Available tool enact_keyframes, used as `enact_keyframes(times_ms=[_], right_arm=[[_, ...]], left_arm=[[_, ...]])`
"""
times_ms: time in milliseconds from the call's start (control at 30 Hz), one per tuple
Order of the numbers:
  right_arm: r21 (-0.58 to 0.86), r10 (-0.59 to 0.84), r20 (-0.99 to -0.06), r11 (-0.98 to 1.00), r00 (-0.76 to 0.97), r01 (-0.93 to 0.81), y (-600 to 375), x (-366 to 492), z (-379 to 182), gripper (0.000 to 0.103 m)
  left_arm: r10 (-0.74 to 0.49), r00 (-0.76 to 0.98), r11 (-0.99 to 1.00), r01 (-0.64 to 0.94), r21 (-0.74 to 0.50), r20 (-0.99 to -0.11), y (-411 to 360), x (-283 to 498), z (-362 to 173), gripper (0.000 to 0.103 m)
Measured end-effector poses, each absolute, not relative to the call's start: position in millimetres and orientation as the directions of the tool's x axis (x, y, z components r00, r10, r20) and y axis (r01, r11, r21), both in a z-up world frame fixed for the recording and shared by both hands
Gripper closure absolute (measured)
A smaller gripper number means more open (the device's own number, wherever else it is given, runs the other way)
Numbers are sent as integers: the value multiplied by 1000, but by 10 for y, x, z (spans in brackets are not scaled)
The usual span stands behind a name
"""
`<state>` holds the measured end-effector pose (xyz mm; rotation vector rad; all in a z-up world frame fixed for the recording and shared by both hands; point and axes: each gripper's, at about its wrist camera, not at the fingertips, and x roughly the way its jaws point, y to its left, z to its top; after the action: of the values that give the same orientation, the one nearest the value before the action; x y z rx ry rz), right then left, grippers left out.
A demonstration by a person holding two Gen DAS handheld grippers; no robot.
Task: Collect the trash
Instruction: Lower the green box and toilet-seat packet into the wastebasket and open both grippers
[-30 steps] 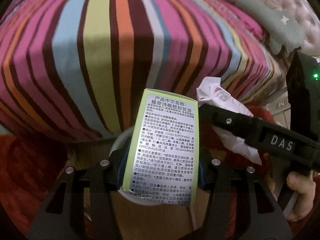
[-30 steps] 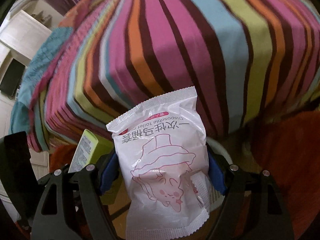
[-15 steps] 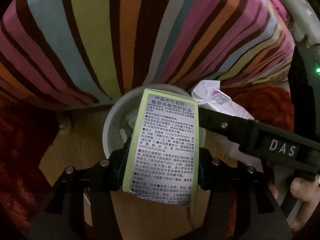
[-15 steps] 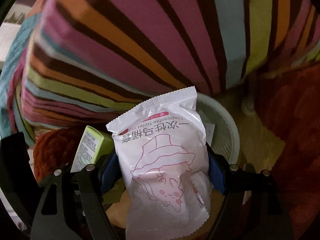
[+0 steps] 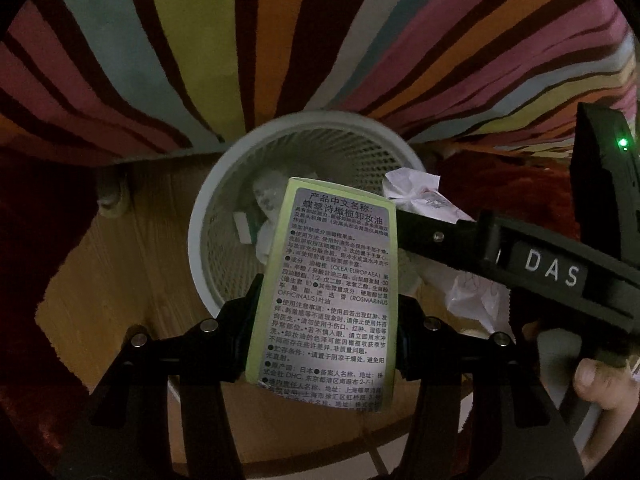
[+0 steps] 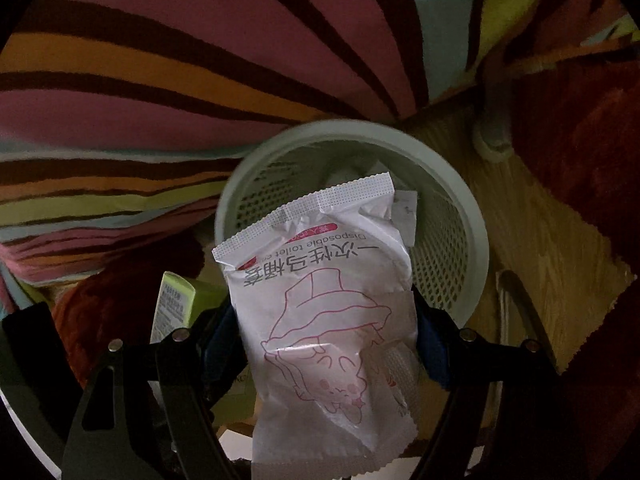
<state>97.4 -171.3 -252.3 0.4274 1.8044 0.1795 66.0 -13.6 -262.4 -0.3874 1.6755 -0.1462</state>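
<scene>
My left gripper [image 5: 324,320] is shut on a pale green carton [image 5: 332,280] with a grey printed label, held over the near rim of a white mesh waste basket [image 5: 224,184]. My right gripper [image 6: 328,320] is shut on a white plastic packet [image 6: 328,300] with a pink drawing, held above the same basket [image 6: 460,208]. The right gripper with its packet [image 5: 424,204] shows at the right of the left wrist view. The green carton [image 6: 176,300] shows at the lower left of the right wrist view. Some white trash [image 5: 268,196] lies inside the basket.
The basket stands on a wooden floor [image 5: 120,272] beside a bed with a striped cover [image 5: 280,40]. A dark red rug [image 6: 580,140] lies around the floor patch. A white bed foot [image 6: 492,136] stands near the basket.
Both grippers have tilted downward and moved closer to the basket, which now fills the middle of both views. Both keep their hold on the carton and the packet.
</scene>
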Motion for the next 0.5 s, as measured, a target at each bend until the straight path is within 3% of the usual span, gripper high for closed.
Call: enact_keyframes(times_ms=[500], right_arm=[[300, 360, -890, 924, -278, 235, -1693, 985, -2682, 29]], left_arm=[[-326, -169, 939, -170, -298, -930, -230, 682, -2844, 49]])
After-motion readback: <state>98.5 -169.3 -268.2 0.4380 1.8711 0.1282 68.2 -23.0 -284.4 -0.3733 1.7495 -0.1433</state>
